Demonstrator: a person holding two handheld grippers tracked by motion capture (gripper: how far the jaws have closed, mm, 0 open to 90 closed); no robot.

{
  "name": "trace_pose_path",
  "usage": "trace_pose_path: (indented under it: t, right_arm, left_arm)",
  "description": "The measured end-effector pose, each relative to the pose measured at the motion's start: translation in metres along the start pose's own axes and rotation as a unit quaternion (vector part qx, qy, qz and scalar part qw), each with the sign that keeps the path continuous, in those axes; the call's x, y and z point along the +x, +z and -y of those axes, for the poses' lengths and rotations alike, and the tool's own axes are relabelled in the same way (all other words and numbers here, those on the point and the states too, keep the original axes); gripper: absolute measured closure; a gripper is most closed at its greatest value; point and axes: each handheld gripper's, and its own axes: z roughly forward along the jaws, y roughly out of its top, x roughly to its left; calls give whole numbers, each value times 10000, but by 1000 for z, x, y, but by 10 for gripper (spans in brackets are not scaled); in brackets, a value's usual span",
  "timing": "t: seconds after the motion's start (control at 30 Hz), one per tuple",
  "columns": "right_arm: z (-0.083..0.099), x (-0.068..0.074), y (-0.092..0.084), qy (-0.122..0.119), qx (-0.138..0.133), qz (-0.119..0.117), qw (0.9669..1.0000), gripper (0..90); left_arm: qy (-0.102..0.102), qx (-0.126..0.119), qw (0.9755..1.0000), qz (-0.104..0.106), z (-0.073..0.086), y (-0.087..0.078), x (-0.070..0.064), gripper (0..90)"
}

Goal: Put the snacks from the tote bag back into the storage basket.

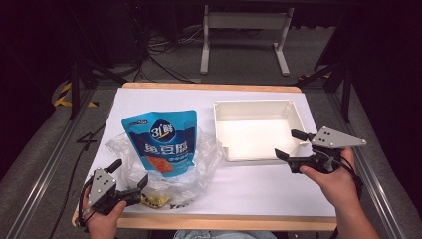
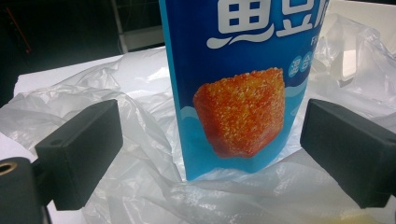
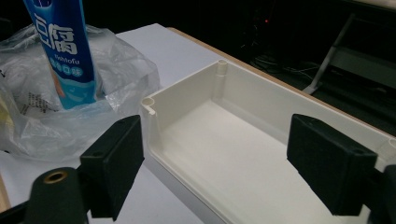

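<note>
Standing in a clear bag on the tabletop, the pouch looked light, soft and slippery; its lower sides suited gripping. Left gripper and right gripper had jaws wide, empty.

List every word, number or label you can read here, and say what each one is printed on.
"31鲜": top of the blue snack pouch, standing in the clear plastic bag, high view.
"鱼豆腐": large white characters on the pouch's front.
"Fishtofu": small white print under the characters, right gripper view.
"混合": in a round pale badge on the pouch; the rest is cut off.
Black print on the plastic bag: too blurred to read.
</note>
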Motion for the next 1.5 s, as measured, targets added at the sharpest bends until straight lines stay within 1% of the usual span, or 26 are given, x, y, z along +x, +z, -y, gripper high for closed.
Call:
trace_pose_path:
  t: [0.07, 0.17, 0.37, 0.47, 0.6, 0.63, 0.7, 0.73, 0.9, 0.93, 1.0, 1.07, 1.13, 1.2, 1.23, 1.33, 1.5]
  right_arm:
    - [-1, 0, 0, 16, 10, -22, 10000, 184]
    - [-5, 0, 2, 57, -19, -173, 9998, 171]
    - [-12, 0, 7, -9, -13, -296, 9996, 168]
    - [-18, 0, 11, -119, -4, -344, 9993, 168]
    - [-25, 1, 17, -244, -40, -510, 9984, 165]
    - [-27, 1, 20, -289, -72, -574, 9979, 162]
    - [-31, 1, 24, -311, -127, -696, 9970, 158]
    - [-31, 1, 24, -311, -127, -696, 9970, 158]
    - [-40, 5, 34, -438, -138, -919, 9947, 153]
    - [-43, 5, 36, -488, -144, -939, 9943, 153]
    - [-45, 6, 38, -516, -134, -960, 9940, 153]
    - [-55, 10, 45, -552, -192, -1198, 9911, 151]
    - [-61, 13, 50, -590, -213, -1299, 9895, 148]
    - [-66, 16, 55, -679, -215, -1323, 9886, 144]
    - [-66, 16, 55, -679, -215, -1323, 9886, 144]
    - [-74, 22, 64, -749, -238, -1417, 9868, 141]
    - [-83, 30, 77, -851, -200, -1565, 9838, 128]
  left_arm:
    - [-7, -7, 10000, -1, 0, 0, 0, 64]
    - [0, -9, 10000, -8, 0, 0, 0, 64]
    - [15, -35, 10000, -12, 0, -1, -1, 64]
    - [2, -28, 10000, -4, 0, -1, -1, 64]
    - [26, -27, 10000, -2, 0, -3, -1, 64]
    - [6, -66, 10000, -2, 0, -3, -2, 63]
    - [13, -66, 10000, 1, 0, -4, -1, 63]
    - [13, -67, 10000, -4, 1, -4, -1, 63]
    - [11, -41, 10000, -13, 0, -5, 0, 63]
    - [0, -56, 10000, -8, 1, -5, 0, 63]
    - [17, -45, 10000, 4, 1, -5, -1, 63]
    - [25, -58, 10000, 1, 1, -4, -1, 63]
    - [33, -68, 10000, -4, 0, -5, -1, 63]
    - [15, -70, 10000, 8, 0, -5, -1, 63]
    - [16, -71, 10000, 10, 0, -4, -1, 63]
    - [20, -70, 10000, 21, 0, -4, -1, 63]
    - [19, -93, 10000, 31, 0, -5, 0, 63]
